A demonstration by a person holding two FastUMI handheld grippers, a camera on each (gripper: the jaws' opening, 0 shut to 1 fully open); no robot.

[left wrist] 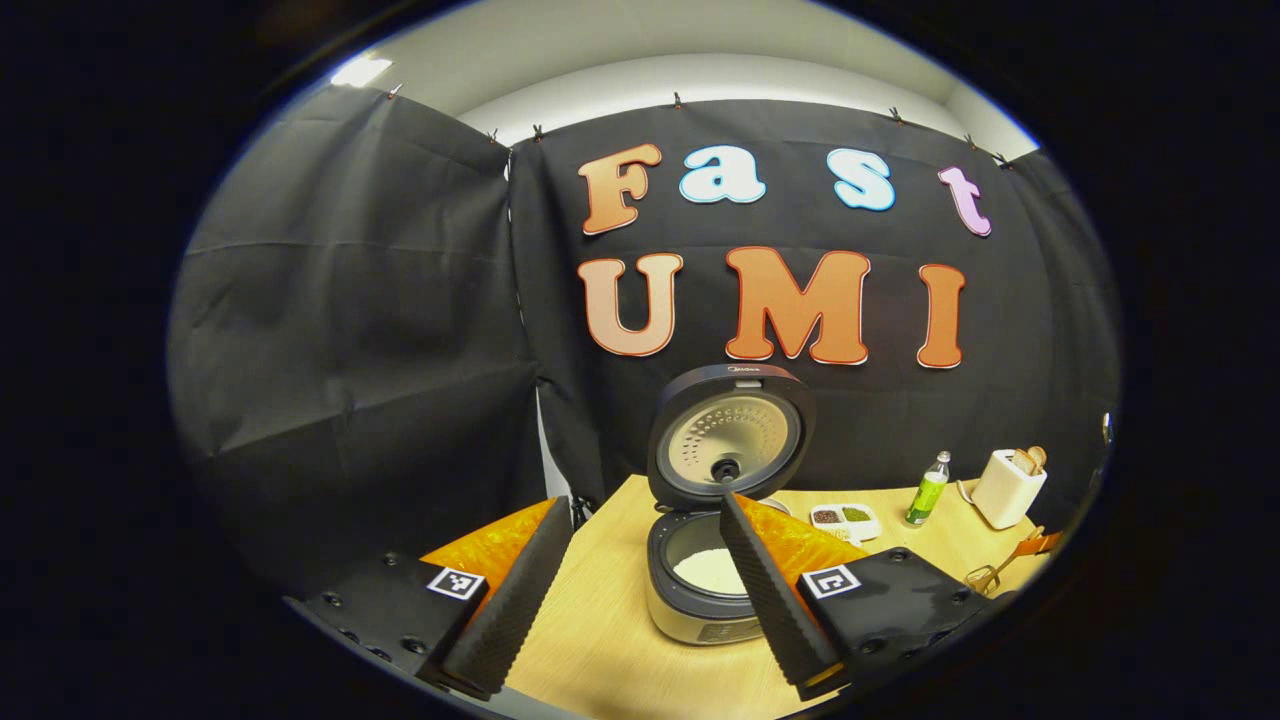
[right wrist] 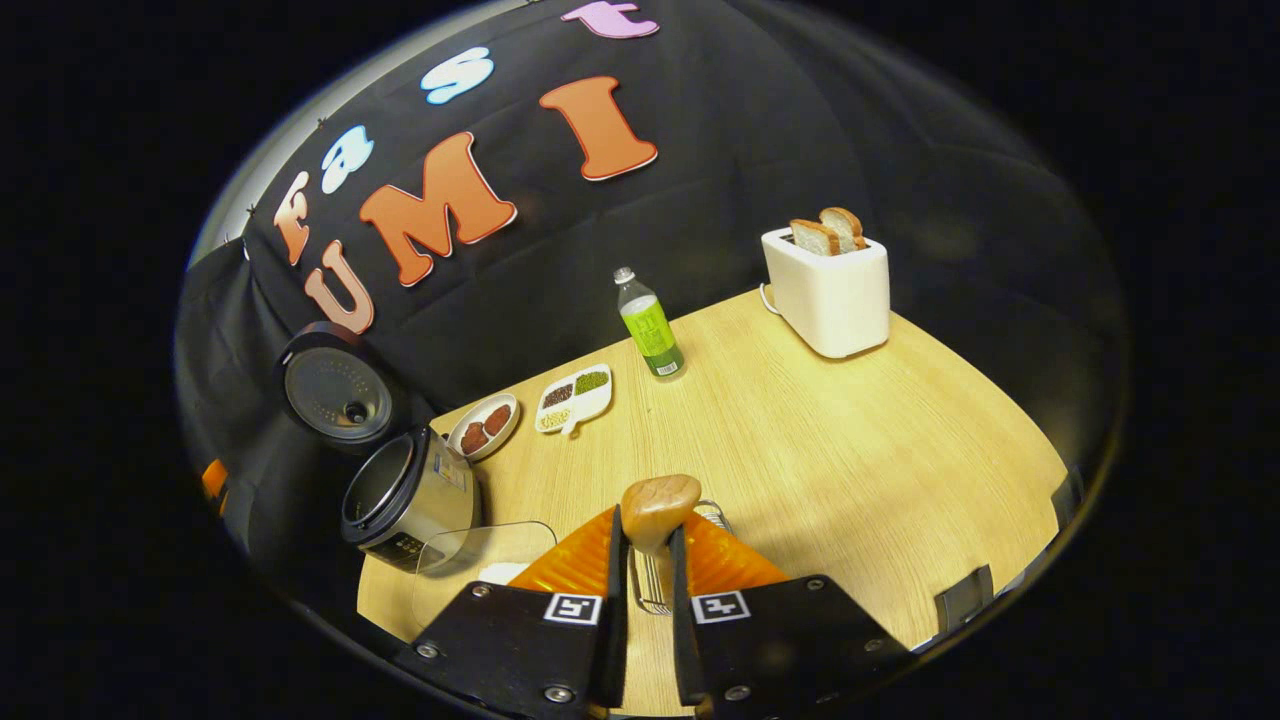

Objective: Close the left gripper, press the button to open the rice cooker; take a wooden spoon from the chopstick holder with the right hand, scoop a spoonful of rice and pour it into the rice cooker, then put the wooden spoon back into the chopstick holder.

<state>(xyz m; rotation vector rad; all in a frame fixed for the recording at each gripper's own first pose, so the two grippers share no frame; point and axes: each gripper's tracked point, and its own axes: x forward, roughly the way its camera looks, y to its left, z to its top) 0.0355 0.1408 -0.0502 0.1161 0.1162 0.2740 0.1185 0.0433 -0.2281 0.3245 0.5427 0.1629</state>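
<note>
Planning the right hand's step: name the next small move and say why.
Probably lower the wooden spoon into the wire chopstick holder beneath it and release. The right gripper is shut on the spoon's shaft, bowl upward, above the holder, and the open grey rice cooker already holds white rice, so the scoop seems done. The left gripper hangs open.

Wooden table (right wrist: 850, 440) bears rice cooker (right wrist: 405, 495), toaster (right wrist: 828, 288), bottle (right wrist: 650, 325), perhaps dishes.
</note>
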